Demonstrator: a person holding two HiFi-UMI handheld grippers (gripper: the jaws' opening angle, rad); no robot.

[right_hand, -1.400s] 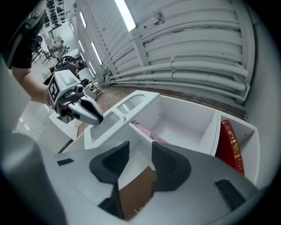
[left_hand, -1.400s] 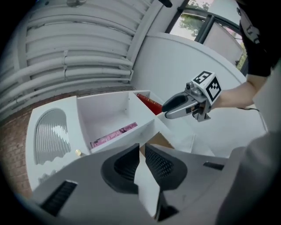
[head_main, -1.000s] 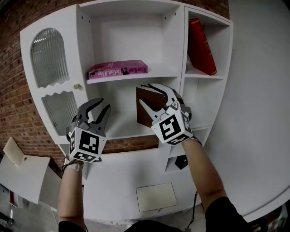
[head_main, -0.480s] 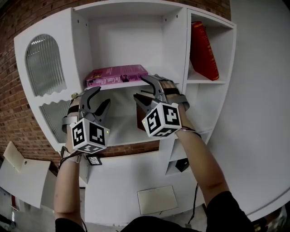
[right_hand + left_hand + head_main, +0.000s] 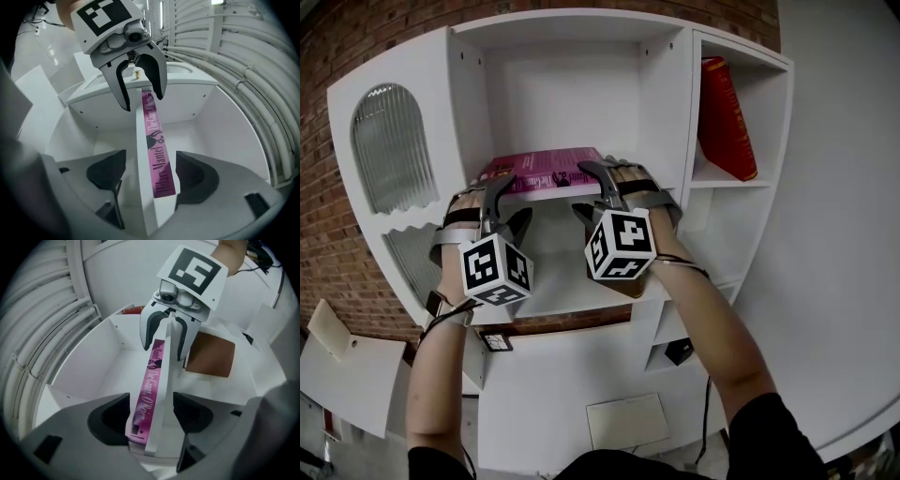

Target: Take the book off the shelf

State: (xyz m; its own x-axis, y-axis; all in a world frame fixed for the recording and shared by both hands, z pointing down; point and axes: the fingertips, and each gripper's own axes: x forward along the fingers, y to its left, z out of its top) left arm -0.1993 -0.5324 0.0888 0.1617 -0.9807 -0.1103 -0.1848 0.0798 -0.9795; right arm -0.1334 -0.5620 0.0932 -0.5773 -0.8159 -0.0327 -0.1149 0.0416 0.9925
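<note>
Pink book [image 5: 546,169] lies flat on the middle shelf [image 5: 551,195] of the white cabinet [image 5: 670,94]. At its left end the left tool [image 5: 506,199] has just been opening and stands spread wide. The book's spine and the shelf's edge sit between its jaws, unpinched. At the right end the right tool [image 5: 583,189] has likewise just been opening, straddling spine and shelf edge without pressing.

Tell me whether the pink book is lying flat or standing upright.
Lying flat: the pink book rests on its cover on the shelf, spine facing outward.
</note>
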